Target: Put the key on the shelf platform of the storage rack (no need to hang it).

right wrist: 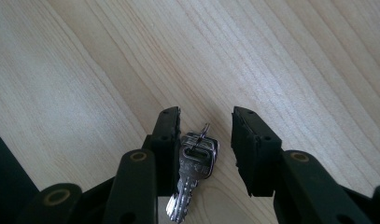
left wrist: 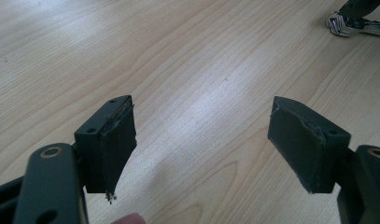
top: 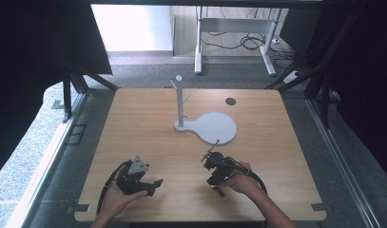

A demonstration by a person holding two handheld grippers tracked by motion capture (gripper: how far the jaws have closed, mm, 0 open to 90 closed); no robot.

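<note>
Right gripper (right wrist: 204, 149) straddles the keys (right wrist: 192, 177), jaws apart, not yet pinching; they lie flat, so pads may skid over. Left gripper (left wrist: 201, 149) spread wide, empty.

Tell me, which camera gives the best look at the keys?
The right gripper view: the keys lie close up on the wooden table, between that gripper's fingers, teeth and ring plain to see. The left gripper view catches them small at its top right corner. In the high view the right gripper hides them.
</note>
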